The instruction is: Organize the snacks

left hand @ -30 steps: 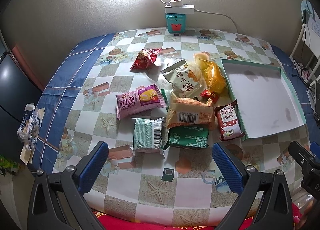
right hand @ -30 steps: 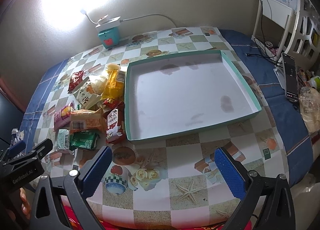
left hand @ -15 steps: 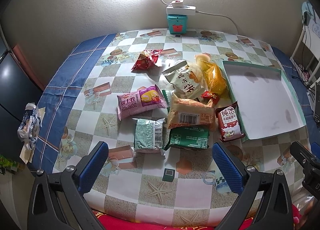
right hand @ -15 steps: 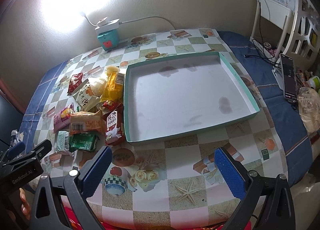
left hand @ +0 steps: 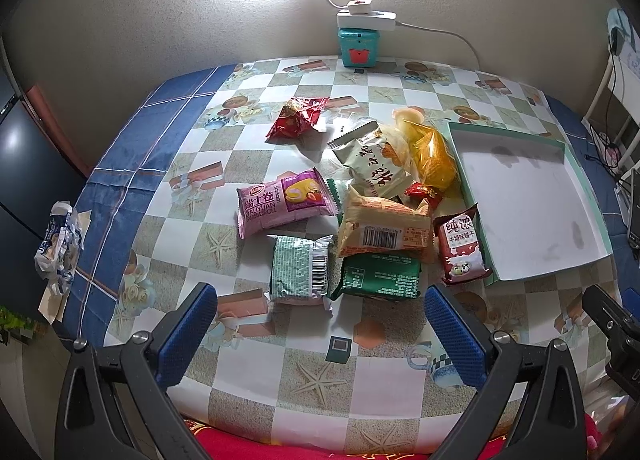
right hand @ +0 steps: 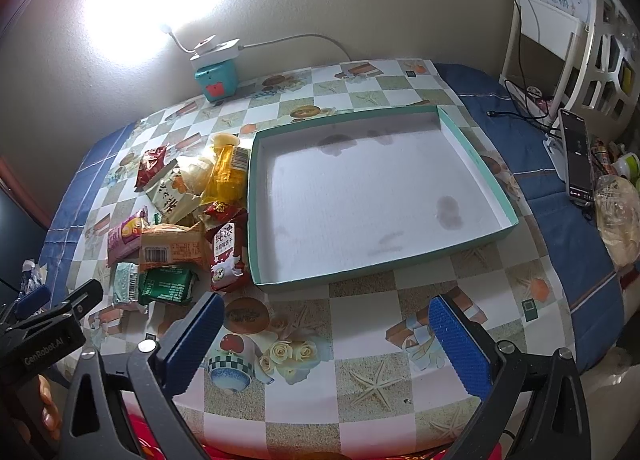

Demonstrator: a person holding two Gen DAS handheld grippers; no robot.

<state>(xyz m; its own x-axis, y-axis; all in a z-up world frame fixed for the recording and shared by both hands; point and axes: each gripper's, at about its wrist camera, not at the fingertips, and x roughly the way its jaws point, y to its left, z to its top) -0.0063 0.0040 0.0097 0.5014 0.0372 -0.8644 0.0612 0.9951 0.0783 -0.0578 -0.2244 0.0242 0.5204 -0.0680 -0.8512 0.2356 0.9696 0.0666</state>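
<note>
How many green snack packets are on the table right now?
2, both at the near edge of the pile: a pale green packet on the left and a dark green packet beside it, partly under the orange barcode packet. Others could be hidden underneath.

Black plastic gripper (left hand: 320, 324) frames, blue ribbed pads (right hand: 460, 344), silver screws, "GenRobot.AI" marking.

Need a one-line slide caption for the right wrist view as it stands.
Open right gripper hovers before an empty teal tray, with the snack pile alongside.
</note>
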